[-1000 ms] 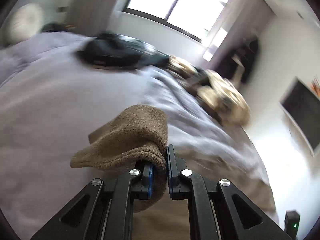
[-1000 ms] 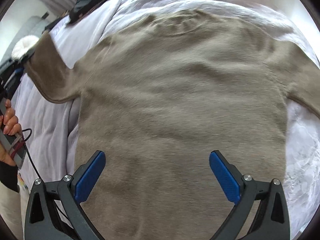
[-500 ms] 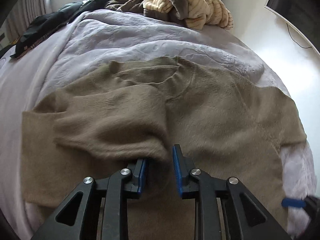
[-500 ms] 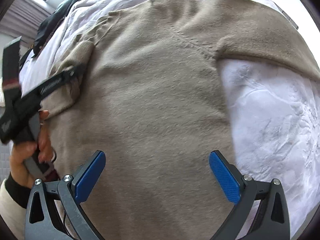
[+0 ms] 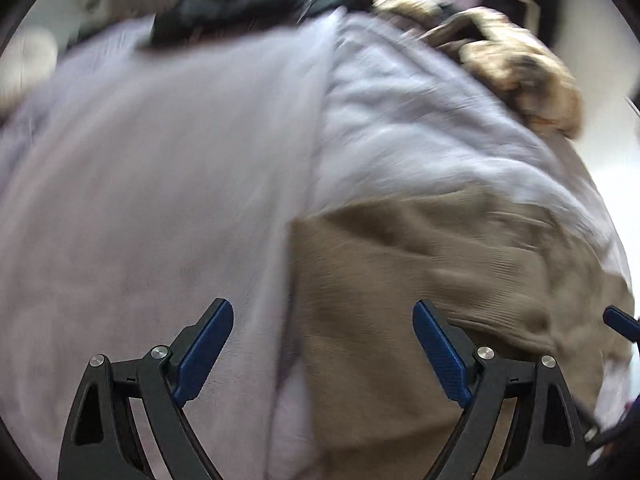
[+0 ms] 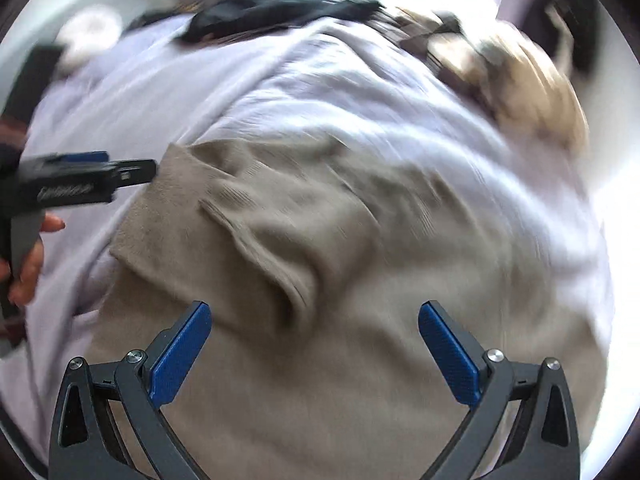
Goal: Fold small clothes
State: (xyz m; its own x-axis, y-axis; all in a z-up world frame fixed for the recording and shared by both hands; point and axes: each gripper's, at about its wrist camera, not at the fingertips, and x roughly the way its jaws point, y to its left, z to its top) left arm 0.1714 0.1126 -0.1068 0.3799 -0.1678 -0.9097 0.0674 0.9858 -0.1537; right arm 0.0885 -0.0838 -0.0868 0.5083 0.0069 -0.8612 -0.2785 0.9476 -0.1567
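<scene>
Scene: a bed covered with a pale lilac bedspread [image 5: 160,200], seen through two wrist cameras; both views are smeared with motion blur
Sweater: a tan knitted sweater [image 6: 340,280] lies on the bedspread, its body spread toward the camera in the right wrist view
Folded sleeve: one sleeve [image 6: 256,232] is laid across the sweater's chest, with the ribbed cuff end pointing down toward the near edge of the picture
Left gripper: the left gripper [image 5: 324,348] has its two blue-padded fingers spread wide apart with nothing between them; it hangs over the sweater's side edge, the bedspread under one finger and tan knit under the other
Right gripper: the right gripper [image 6: 316,348] also has its blue-padded fingers wide apart and empty, poised above the lower body of the sweater, just below the folded sleeve's cuff
Cross view: in the right wrist view the left gripper appears at the left edge, beside the sweater's shoulder, with a hand [image 6: 28,264] wrapped around its handle
Far end of bed: a dark garment [image 6: 280,12] lies at the head of the bed, and a heap of cream and brown clothes [image 5: 520,64] sits to its right, well apart from the sweater
Sharpness: fine detail of the clothes heap cannot be made out
</scene>
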